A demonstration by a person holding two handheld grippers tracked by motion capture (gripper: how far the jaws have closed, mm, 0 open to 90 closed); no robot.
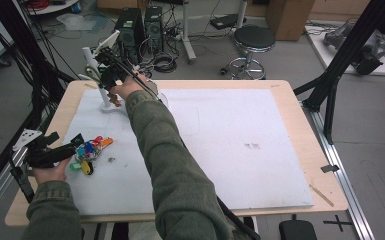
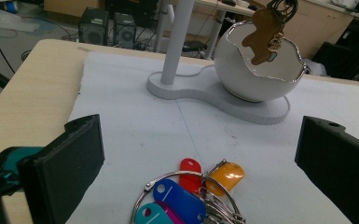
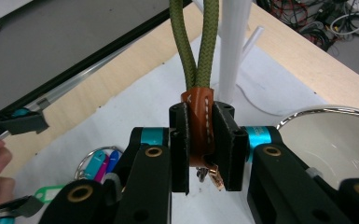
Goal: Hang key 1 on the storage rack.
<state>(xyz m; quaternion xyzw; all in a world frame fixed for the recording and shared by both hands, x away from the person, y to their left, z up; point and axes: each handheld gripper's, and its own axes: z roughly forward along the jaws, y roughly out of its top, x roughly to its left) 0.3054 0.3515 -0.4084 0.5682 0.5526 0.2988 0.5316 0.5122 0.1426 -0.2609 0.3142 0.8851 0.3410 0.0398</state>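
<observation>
My right gripper (image 3: 200, 140) is shut on the brown leather strap (image 3: 199, 122) of a keychain with an olive green rope loop (image 3: 196, 42). It holds the keychain by the white post (image 3: 235, 46), above the white bowl (image 2: 258, 70) on the same stand. The brown leather tag (image 2: 263, 35) hangs over the bowl's rim. In the high view the right gripper (image 1: 106, 75) is at the table's far left. My left gripper (image 2: 200, 144) stands open, its jaws on either side of a ring of coloured key tags (image 2: 191, 193) lying on the white mat. Neither pad touches the tags.
The white mat (image 1: 230, 145) covers most of the wooden table (image 1: 305, 130). The key tags (image 1: 89, 150) lie near its left edge by the left gripper (image 1: 74, 150). A small dark scrap (image 1: 111, 160) lies beside them. Computers, cables and a stool (image 1: 252, 40) stand behind the table.
</observation>
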